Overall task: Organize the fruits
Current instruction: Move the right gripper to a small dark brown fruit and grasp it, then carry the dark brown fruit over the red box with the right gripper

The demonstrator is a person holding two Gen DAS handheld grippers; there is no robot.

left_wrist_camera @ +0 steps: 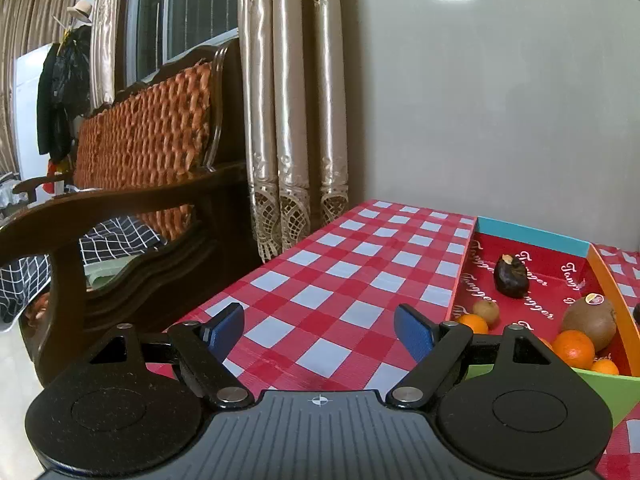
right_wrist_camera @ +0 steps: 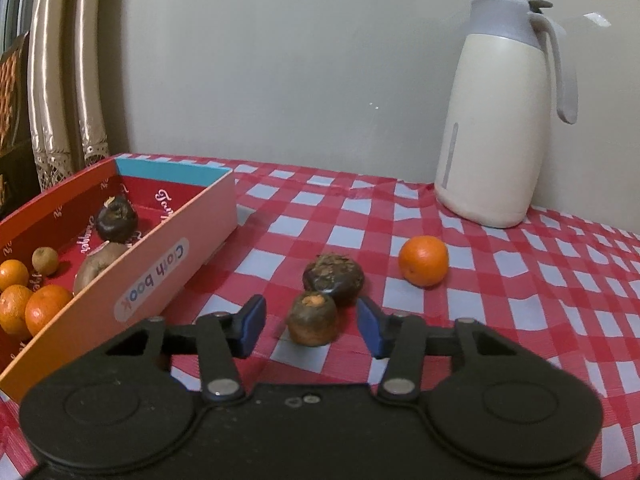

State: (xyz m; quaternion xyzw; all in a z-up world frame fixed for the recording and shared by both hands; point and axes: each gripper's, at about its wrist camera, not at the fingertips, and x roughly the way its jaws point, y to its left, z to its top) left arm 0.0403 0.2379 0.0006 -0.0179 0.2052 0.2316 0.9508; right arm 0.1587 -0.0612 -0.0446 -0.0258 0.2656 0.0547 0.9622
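Box cut by right frame edge; kiwi half hidden behind box wall.

A white oval label on the outer side wall of the box reads "Cloth book", seen upside down. The box's red inner floor carries repeated white script, too curled to read surely. A small sticker on the kiwi is illegible.

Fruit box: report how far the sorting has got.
Done: the box already holds several oranges, kiwis and a dark fruit. In hand: nothing; the right gripper is open around a brown fruit, and the left gripper is open. Left: that fruit, the dark one behind it, and an orange.
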